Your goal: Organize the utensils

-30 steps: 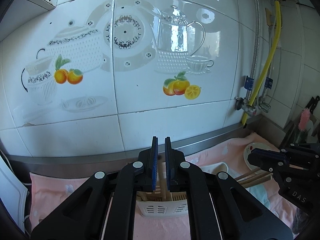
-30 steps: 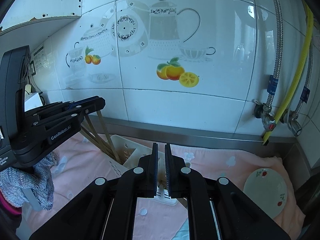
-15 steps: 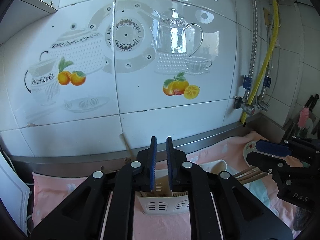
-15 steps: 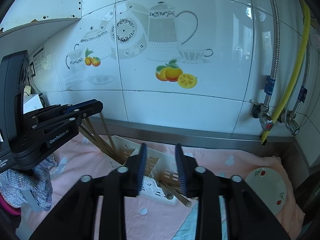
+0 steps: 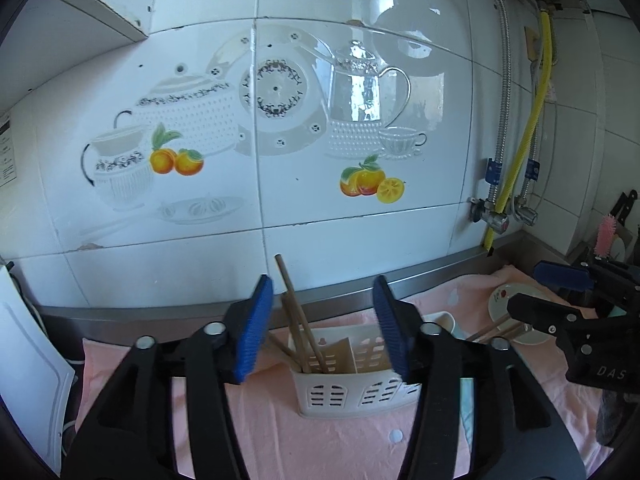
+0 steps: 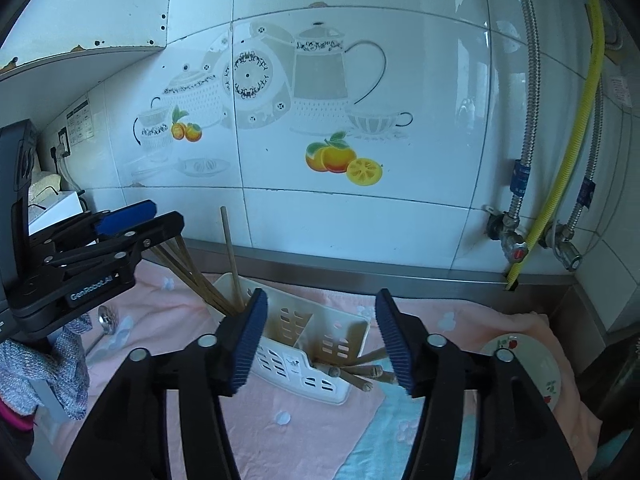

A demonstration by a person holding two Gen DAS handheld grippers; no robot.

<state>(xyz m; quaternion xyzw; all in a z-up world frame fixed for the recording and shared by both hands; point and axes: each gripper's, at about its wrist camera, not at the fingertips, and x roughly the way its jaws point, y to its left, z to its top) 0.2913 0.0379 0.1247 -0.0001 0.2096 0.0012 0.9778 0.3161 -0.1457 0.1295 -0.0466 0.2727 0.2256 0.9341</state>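
Wooden chopsticks (image 5: pixel 298 320) stand tilted, tips up-left, in the white slotted utensil holder (image 5: pixel 352 390) (on the pink towel (image 6: pixel 304 432)); left gripper (image 5: pixel 324 328) and right gripper (image 6: pixel 320 336) both gape wide, holding nothing

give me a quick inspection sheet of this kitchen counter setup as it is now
surface: pink towel covers the counter, with a light blue cloth on it.
job's things: white utensil caddy stands on the towel; chopsticks lean out of one end compartment; more wooden utensils lie beside the caddy's other end.
clutter: small fruit-print plate, metal ladle, grey knit cloth.
grippers: left hand-held gripper open, empty; right hand-held gripper open, empty; both above the caddy.
cables: yellow hose and braided metal hoses run down to the wall valves.
surroundings: white tiled wall with teapot-and-fruit decals.
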